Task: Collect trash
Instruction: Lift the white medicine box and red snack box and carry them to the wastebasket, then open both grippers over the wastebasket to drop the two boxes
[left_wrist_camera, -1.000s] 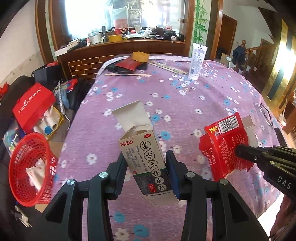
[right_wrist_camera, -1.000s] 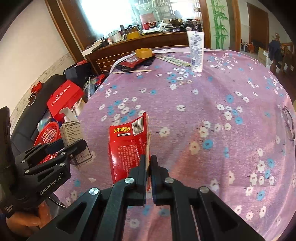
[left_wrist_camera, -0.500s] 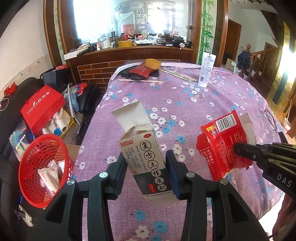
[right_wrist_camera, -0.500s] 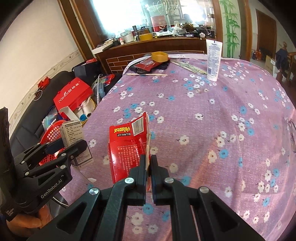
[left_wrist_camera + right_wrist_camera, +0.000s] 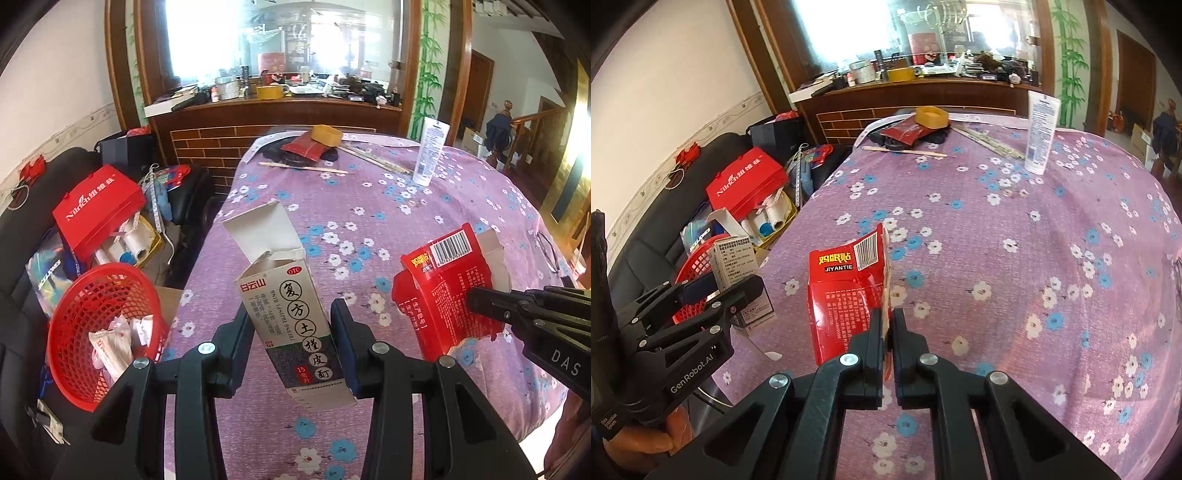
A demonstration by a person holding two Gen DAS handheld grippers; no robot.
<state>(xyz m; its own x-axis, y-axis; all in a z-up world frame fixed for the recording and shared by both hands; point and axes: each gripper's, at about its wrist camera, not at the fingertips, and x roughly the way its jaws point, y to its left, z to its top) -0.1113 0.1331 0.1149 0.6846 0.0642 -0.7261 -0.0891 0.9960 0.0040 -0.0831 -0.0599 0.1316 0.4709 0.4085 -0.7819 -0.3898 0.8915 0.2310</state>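
Both cartons [image 5: 295, 325] [image 5: 849, 291] upright, long axes near-vertical.

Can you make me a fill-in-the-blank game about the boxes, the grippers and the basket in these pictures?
1. The left gripper is holding a white box whose top flap is ____.
2. The right gripper is pinching a flattened box that is ____ in colour.
3. The red basket beside the table already has some ____ wrappers in it.
4. The white tube at the far side of the table is standing ____.

Missing words: open; red; white; upright
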